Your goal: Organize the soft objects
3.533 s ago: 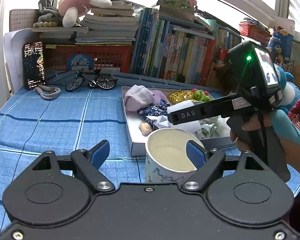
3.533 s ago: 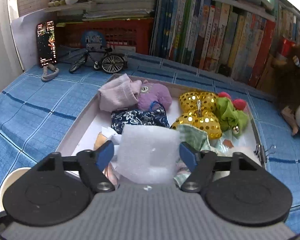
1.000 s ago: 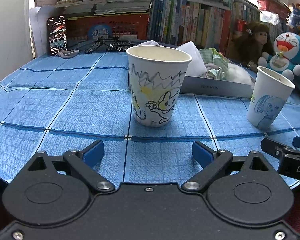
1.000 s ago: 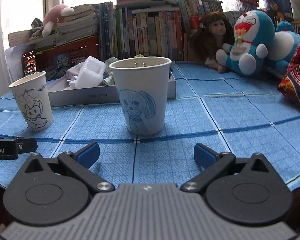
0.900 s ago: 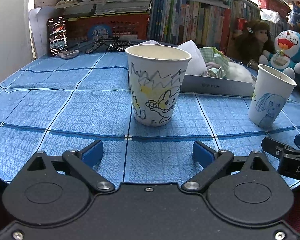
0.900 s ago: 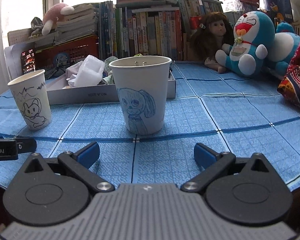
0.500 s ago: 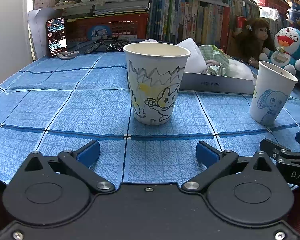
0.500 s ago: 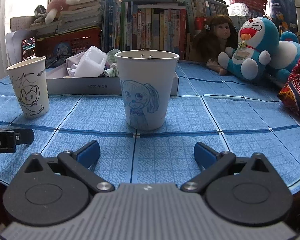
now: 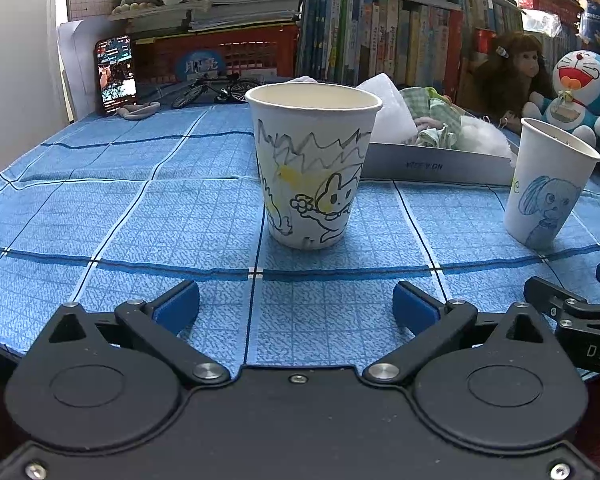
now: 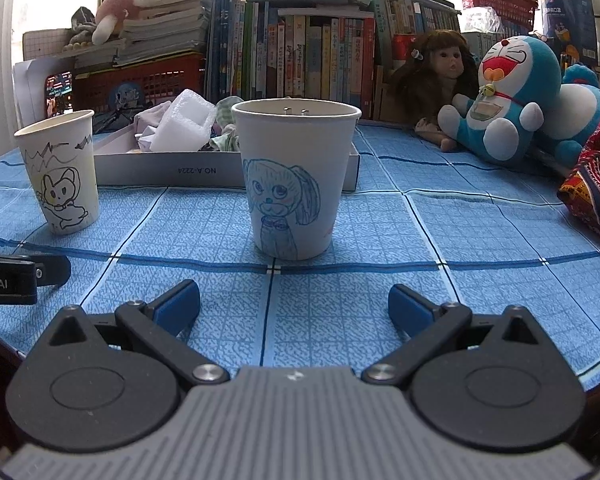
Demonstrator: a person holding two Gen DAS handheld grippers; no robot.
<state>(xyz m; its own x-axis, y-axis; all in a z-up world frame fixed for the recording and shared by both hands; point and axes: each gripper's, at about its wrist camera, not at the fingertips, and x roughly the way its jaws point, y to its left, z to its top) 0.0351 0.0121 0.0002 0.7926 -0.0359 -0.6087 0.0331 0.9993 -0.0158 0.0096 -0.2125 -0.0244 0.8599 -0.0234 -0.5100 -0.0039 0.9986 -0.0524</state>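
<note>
Left wrist view: left gripper jaws spread wide, nothing between the blue pads. Rabbit cup stands upright straight ahead of the jaws, clear of both pads, centred on the gap. It's a tapered white paper cup with a rolled rim and a yellow-and-black marker drawing. Dog cup stands upright beyond the right pad, off to the side, same paper build, blue drawing. Shallow grey cardboard tray sits behind the rabbit cup, farther from the jaws. Soft stuff piled in it: white foam block, green checked cloth, white fluffy wad. Tablecloth is blue woven fabric with a dark grid. Part of the right gripper's finger shows at the right edge.

Right wrist view: right gripper jaws also wide apart, empty, blue pads well off anything. Dog cup upright dead ahead of the gap, not touching. Rabbit cup upright past the left pad, off to the side. Tray sits behind both cups, foam block sticking up above its wall; other cloth items behind it are mostly hidden. Plush blue cat toy and a doll sit far right of the jaws, against the books.
</note>
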